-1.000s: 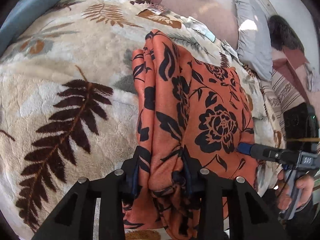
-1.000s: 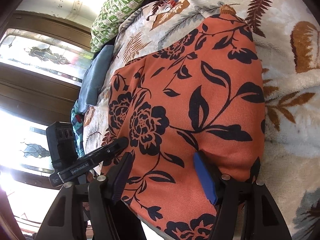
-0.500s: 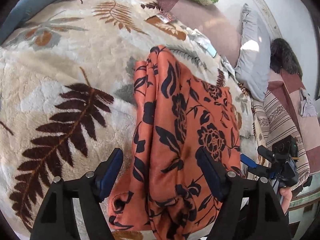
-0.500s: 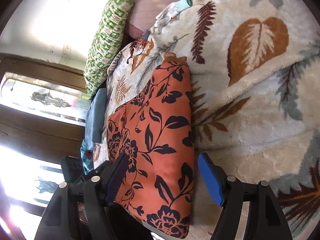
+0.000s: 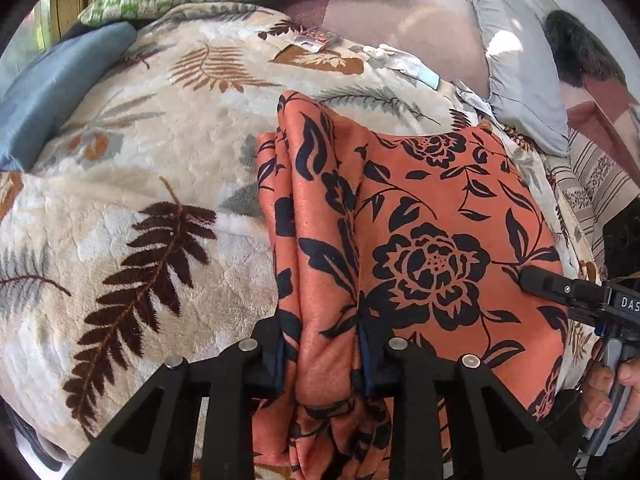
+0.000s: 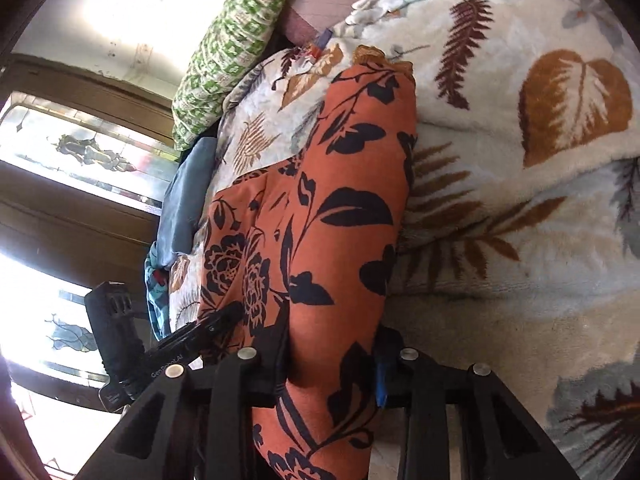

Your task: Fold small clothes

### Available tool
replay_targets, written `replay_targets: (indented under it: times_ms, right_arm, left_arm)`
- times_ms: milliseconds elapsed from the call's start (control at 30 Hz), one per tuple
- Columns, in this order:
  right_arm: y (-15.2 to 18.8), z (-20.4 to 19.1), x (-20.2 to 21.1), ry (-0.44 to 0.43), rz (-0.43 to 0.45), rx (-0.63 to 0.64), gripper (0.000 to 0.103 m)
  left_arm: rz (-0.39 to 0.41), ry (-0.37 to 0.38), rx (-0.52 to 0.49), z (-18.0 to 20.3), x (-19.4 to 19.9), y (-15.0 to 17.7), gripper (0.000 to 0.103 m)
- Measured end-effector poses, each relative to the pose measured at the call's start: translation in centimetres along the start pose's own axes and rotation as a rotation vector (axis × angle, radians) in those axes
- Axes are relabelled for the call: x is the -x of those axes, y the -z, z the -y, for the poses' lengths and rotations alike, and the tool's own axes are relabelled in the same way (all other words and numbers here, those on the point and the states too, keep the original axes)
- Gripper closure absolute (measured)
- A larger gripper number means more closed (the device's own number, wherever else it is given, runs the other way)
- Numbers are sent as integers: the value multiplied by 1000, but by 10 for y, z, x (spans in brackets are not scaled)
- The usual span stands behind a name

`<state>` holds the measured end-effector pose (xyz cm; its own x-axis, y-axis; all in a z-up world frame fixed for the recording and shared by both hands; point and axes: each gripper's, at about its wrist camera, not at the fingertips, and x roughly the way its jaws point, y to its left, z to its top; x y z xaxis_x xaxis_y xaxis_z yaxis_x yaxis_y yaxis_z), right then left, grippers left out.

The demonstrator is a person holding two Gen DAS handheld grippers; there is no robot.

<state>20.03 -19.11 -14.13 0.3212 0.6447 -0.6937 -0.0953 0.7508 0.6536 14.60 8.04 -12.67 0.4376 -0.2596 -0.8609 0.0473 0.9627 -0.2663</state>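
We have both tongs on the orange floral garment (image 5: pixel 432 216), which lies folded on the leaf-print fleece blanket (image 5: pixel 132 184) covering the bed. In the left wrist view our left tongs (image 5: pixel 322 344) are closing, with a bunched ridge of the garment's near edge between the pads and pressed from both sides; the cloth puckers into folds at 6 o'clock below the grip. The garment runs from there toward 12 o'clock, its left edge stacked in several layers. At 3 o'clock in this view the right tool reaches in over the cloth, with the person's hand (image 5: pixel 608 396) on its handle at 4 o'clock. In the right wrist view our right tongs (image 6: pixel 334 356) are closing too, pinching the thick folded end of the garment, which fills the gap between the pads; the garment stretches away toward 12 o'clock as a long narrow strip. A green patterned pillow (image 6: pixel 236 40) sits at 11 o'clock, a blue cloth (image 6: pixel 186 200) at 9 o'clock beside the garment. A grey pillow (image 5: pixel 516 64) lies at 1 o'clock in the left view.
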Motion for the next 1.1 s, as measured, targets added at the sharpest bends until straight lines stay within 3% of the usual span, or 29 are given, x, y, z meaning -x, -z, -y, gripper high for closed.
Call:
replay_targets:
  times_ms: [300, 500, 633, 733, 833, 900, 933, 967, 1000, 1033, 1100]
  right_arm:
    - [12, -23, 67, 37, 124, 121, 70]
    - [-6, -22, 119, 53, 214, 155, 70]
    - [-21, -11, 130, 64, 251, 164, 70]
    - [-33, 7, 122, 67, 261, 145, 70]
    - [-44, 36, 91, 95, 227, 92, 69]
    - [-44, 67, 63, 135, 181, 25, 59]
    - [-43, 82, 46, 201, 135, -7, 50]
    - [-41, 94, 31, 288, 91, -31, 41]
    - [-36, 102, 25, 326, 72, -40, 36]
    - [-33, 104, 29, 298, 108, -48, 36]
    - [-31, 97, 44, 353, 163, -38, 36]
  left_arm:
    - [118, 10, -104, 56, 50, -9, 75]
    - [194, 29, -162, 98, 69, -32, 75]
    - [224, 15, -175, 116, 59, -46, 75]
    - [245, -40, -181, 124, 34, -49, 75]
    - [166, -63, -125, 114, -9, -52, 72]
    - [66, -85, -96, 102, -47, -48, 65]
    - [3, -115, -94, 97, -65, -43, 62]
    - [-2, -120, -90, 91, -72, -38, 48]
    - [43, -125, -88, 87, -67, -35, 37]
    - [68, -144, -94, 85, -59, -33, 32]
    - [99, -148, -95, 80, -40, -34, 31]
